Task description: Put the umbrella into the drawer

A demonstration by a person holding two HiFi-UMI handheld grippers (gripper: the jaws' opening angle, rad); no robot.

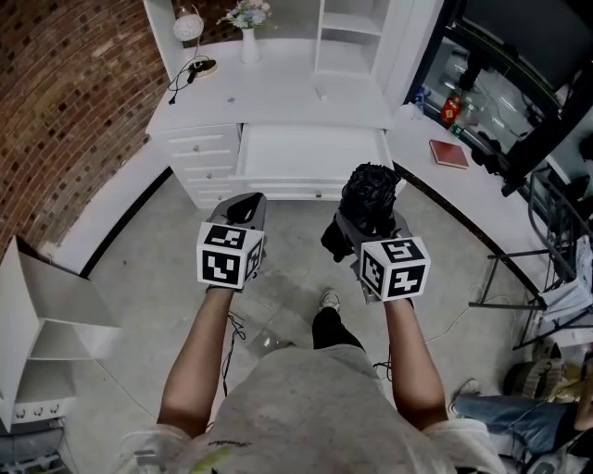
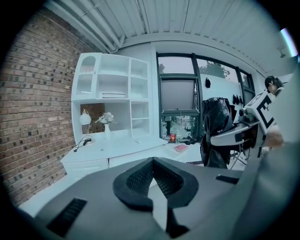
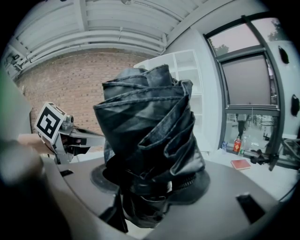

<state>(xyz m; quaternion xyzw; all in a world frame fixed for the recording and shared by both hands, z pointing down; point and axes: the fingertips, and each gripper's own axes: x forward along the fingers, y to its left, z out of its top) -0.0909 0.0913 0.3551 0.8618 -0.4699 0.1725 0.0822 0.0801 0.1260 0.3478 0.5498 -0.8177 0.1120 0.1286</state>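
Note:
A folded black umbrella (image 1: 371, 196) stands upright in my right gripper (image 1: 371, 227), whose jaws are shut on its lower end. In the right gripper view the umbrella (image 3: 150, 136) fills the middle and hides the jaw tips. The white desk's wide drawer (image 1: 310, 153) is pulled open just ahead of both grippers, and its inside looks bare. My left gripper (image 1: 245, 209) is level with the right one, to its left, shut with nothing in it. In the left gripper view its fingertips (image 2: 151, 165) touch, and the umbrella (image 2: 214, 126) shows at the right.
On the desk stand a lamp (image 1: 188, 26), a flower vase (image 1: 248, 30) and a black cable (image 1: 190, 72). A red book (image 1: 449, 153) and bottles (image 1: 450, 109) are on the side counter to the right. A brick wall and a white shelf unit (image 1: 37, 319) are at the left. Black metal frames (image 1: 519, 268) stand at the right.

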